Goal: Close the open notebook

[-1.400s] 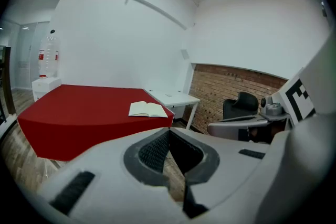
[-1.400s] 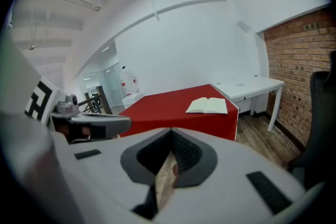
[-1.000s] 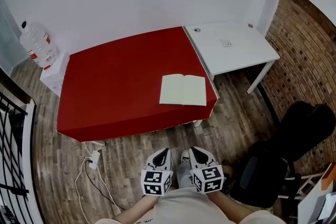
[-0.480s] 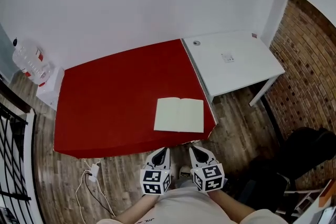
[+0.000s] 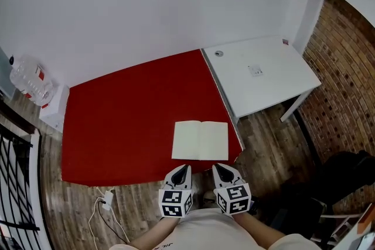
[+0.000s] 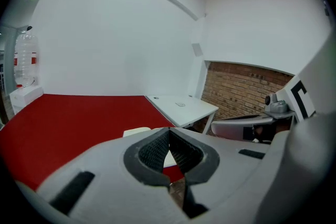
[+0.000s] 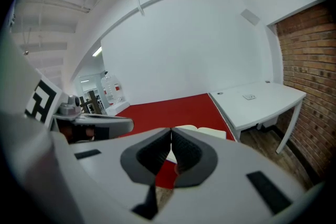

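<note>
An open notebook (image 5: 200, 140) with blank cream pages lies flat near the front right corner of the red table (image 5: 129, 120). Both grippers hang just short of the table's front edge, side by side. My left gripper (image 5: 185, 167) is shut with nothing in it, below the notebook's left page. My right gripper (image 5: 215, 166) is shut and empty too, below the right page. In the left gripper view the notebook (image 6: 137, 131) peeks over the closed jaws; in the right gripper view the notebook (image 7: 207, 132) shows just beyond the jaw tips.
A white desk (image 5: 261, 76) adjoins the red table on the right. A large water bottle (image 5: 26, 80) stands at the far left. A cable and power adapter (image 5: 106, 201) lie on the wood floor. A brick wall (image 5: 345, 85) runs on the right, a black railing (image 5: 14, 184) on the left.
Both grippers have moved forward together toward the table. The notebook and table edge now sit much closer to the jaw tips. Both stay shut.
</note>
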Action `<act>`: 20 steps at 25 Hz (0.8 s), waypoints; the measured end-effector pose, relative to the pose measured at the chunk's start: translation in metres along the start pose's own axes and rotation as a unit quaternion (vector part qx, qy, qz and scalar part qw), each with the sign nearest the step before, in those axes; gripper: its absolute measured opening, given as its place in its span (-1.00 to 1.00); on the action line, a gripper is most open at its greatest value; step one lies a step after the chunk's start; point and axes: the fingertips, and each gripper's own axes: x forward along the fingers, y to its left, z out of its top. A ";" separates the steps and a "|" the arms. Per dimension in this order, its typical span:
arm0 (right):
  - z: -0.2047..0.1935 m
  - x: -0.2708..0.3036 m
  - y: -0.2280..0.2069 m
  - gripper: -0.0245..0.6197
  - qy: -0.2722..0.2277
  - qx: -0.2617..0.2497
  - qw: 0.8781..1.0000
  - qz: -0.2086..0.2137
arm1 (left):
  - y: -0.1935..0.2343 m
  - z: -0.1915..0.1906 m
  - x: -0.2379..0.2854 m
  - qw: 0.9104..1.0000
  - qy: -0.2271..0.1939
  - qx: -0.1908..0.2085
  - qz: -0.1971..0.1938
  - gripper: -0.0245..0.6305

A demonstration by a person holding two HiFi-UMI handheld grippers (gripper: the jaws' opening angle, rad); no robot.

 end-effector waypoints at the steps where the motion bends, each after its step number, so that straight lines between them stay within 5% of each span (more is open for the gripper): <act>1: 0.003 0.004 -0.001 -0.90 -0.001 0.001 1.000 -0.002 | 0.003 0.003 0.004 1.000 0.001 0.003 -0.003 -0.91; 20: 0.023 0.042 0.000 -0.90 -0.006 0.008 1.000 -0.024 | 0.033 0.026 0.030 0.999 0.001 0.019 -0.026 -0.91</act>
